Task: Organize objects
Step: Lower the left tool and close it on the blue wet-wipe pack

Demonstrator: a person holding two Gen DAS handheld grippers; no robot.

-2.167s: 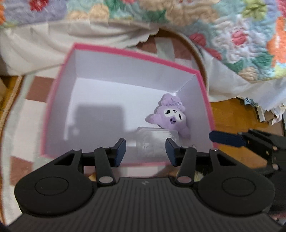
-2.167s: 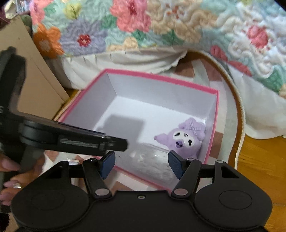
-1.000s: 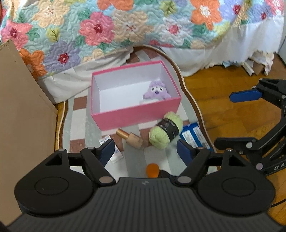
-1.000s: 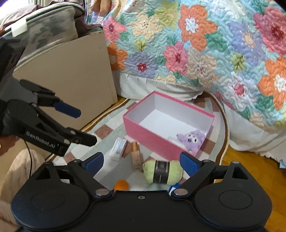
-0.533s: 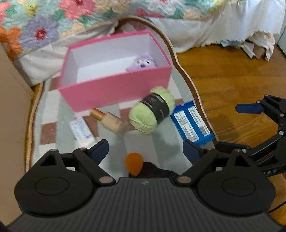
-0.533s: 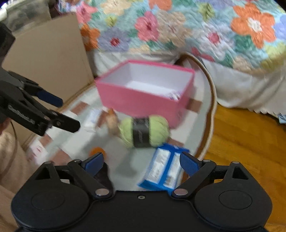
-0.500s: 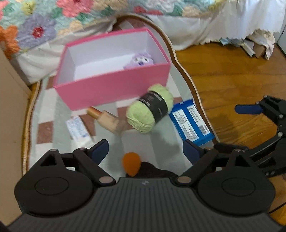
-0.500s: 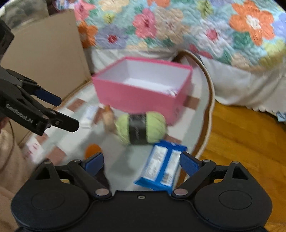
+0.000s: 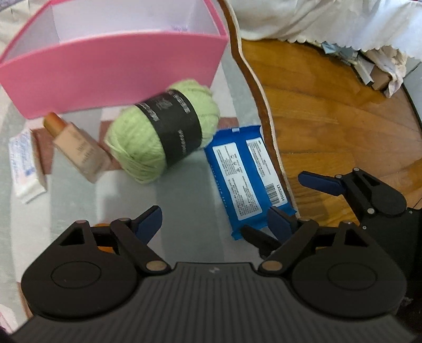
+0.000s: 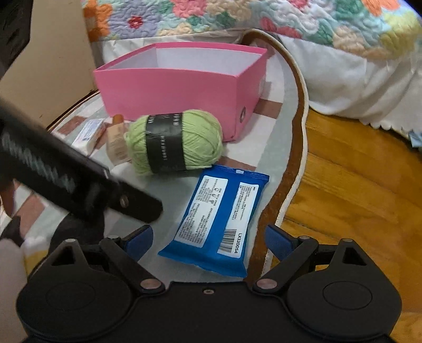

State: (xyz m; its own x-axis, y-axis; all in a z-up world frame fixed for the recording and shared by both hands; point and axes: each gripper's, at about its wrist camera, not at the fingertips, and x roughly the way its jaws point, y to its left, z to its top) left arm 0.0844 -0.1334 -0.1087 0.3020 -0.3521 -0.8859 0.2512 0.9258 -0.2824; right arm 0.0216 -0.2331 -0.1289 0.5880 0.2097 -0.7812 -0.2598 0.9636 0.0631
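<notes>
A quilted floral bedspread [image 10: 263, 18] with a white scalloped skirt is hanging behind everything, over a wooden floor [image 9: 329, 110] and a pale checked rug [image 10: 279, 132] with a curved brown border. On the rug, an open pink box [image 10: 179, 87] of smooth card is standing with white inner walls; its contents are hidden behind the near wall in both views. Just in front of it a fuzzy green yarn ball [image 10: 176, 141] with a black paper band is lying on its side, touching a beige bottle [image 9: 79, 150] with a coppery cap. Near the rug's edge a glossy blue packet [image 10: 219, 219] with white labels and a barcode is lying flat. A small white carton [image 9: 25, 163] is lying beside the bottle, blurred. The left tongs [image 9: 215, 224] are standing fairly wide and closing, with nothing between the blue pads; they are hovering over bare rug, and something orange is showing, mostly hidden, under their left finger. The right tongs [image 10: 208, 240] are standing wide, gripping nothing, with the packet's near end lying between and below the tips; whether they are touching it I cannot tell.
</notes>
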